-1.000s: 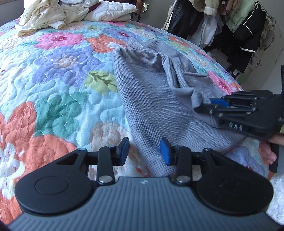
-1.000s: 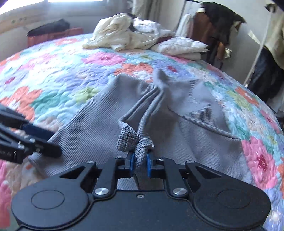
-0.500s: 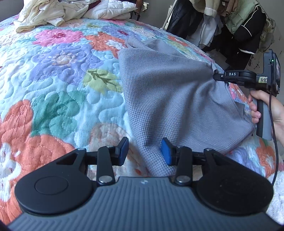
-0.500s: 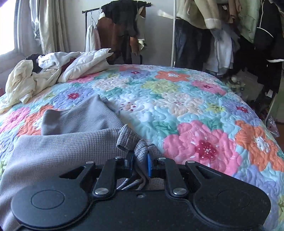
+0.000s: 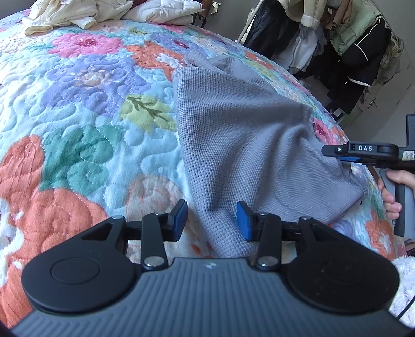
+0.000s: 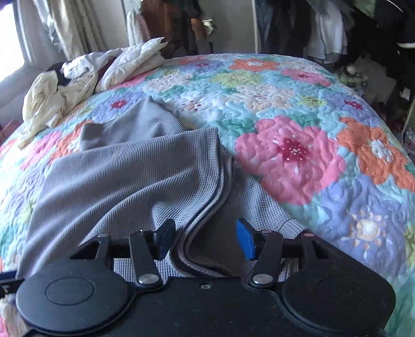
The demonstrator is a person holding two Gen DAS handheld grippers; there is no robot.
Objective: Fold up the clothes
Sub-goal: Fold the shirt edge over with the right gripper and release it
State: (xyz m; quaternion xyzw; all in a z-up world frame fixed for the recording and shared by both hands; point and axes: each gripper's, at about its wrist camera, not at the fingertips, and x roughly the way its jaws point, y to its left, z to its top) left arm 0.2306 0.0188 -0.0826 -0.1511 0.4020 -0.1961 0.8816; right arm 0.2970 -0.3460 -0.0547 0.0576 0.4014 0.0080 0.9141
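A grey waffle-knit garment (image 5: 241, 134) lies spread on the floral quilt (image 5: 77, 109), folded over itself. My left gripper (image 5: 211, 220) is open, its blue pads on either side of the garment's near corner without pinching it. In the right wrist view my right gripper (image 6: 205, 237) is open too, and the garment's hemmed edge (image 6: 202, 207) lies loose between its fingers. From the left wrist view, the right gripper (image 5: 337, 153) shows side-on at the garment's right edge, held by a hand (image 5: 391, 191).
Cream and white clothes (image 6: 67, 85) are piled at the far end of the bed, with a white quilted item (image 5: 160, 10) beside them. A rack of hanging clothes (image 5: 337, 39) stands beyond the bed's right side. Curtains (image 6: 52, 28) hang at the far left.
My right gripper has carried the garment's edge across to the right, laid it down and opened, letting the fabric go. The left gripper has stayed open near the near corner.
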